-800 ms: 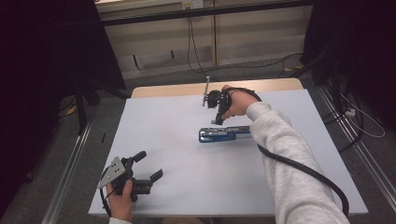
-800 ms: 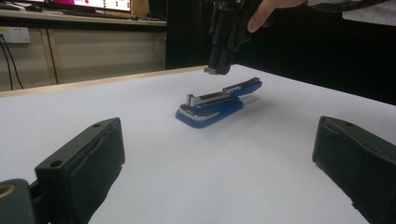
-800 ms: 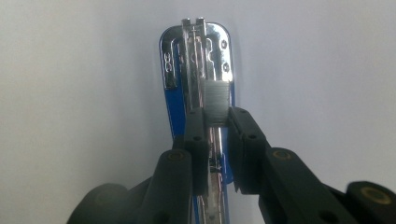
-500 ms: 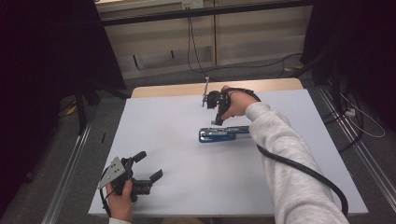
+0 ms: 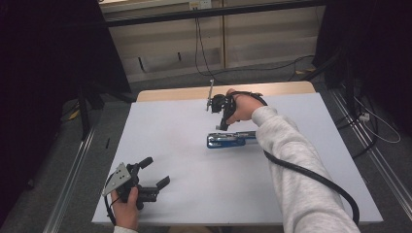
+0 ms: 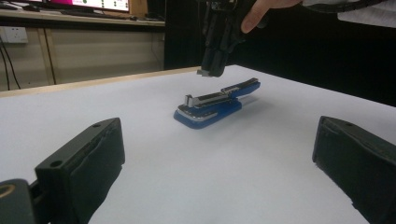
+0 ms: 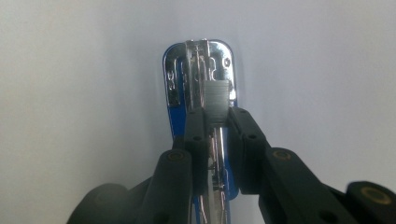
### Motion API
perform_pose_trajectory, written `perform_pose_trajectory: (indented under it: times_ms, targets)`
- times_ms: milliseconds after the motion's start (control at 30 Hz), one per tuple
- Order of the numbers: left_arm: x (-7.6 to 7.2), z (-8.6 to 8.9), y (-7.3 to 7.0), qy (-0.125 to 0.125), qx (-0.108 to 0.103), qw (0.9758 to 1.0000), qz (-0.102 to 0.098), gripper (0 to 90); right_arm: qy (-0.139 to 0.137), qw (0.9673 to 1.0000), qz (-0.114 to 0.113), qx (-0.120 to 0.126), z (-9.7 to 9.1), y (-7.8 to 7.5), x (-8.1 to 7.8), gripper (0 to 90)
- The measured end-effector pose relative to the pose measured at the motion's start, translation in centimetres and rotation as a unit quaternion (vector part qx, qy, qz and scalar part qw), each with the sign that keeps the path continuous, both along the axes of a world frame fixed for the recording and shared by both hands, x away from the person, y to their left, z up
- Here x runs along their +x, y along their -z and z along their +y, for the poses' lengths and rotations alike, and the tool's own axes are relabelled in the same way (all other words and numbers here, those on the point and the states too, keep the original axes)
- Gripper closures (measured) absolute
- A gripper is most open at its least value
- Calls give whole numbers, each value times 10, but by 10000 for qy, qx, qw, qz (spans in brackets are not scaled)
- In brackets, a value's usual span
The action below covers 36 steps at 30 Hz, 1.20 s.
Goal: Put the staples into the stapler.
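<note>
- Loading of the blue stapler (image 5: 228,140) is at the insertion step; the stapler lies near the middle of the white table (image 5: 160,121), top arm swung open and the metal magazine channel exposed.
- Left of the stapler and well apart from it, toward the near edge, the left gripper (image 5: 155,171) rests in the person's hand. Its jaws stand wide apart and hold nothing; in the left gripper view they frame the stapler (image 6: 210,109) from a distance.
- Directly above the stapler, the right gripper (image 5: 222,127) points straight down. Its jaws are clamped on a short grey strip of staples (image 7: 217,100).
- In the right gripper view the strip hangs over the front end of the magazine (image 7: 198,65), roughly in line with the channel. The left gripper view shows a gap between strip and stapler.
- Done, by judgement: stapler opened, strip picked up and aligned.
- Left: lower the strip into the channel, release, close the top arm.
</note>
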<state>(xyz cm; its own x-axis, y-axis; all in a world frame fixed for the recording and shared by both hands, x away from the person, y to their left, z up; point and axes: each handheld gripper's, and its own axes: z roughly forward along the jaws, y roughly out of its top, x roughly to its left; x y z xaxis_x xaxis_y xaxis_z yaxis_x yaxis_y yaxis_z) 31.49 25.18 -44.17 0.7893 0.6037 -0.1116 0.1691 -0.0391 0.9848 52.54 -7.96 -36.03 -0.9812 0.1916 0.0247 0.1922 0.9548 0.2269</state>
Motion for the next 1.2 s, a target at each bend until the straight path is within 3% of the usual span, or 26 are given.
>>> perform_pose_trajectory:
  times_ms: [1200]
  targets:
    - [0,-1,0,29,4,10000,2,26,-93,9994,90,331,17,10,-1,784]
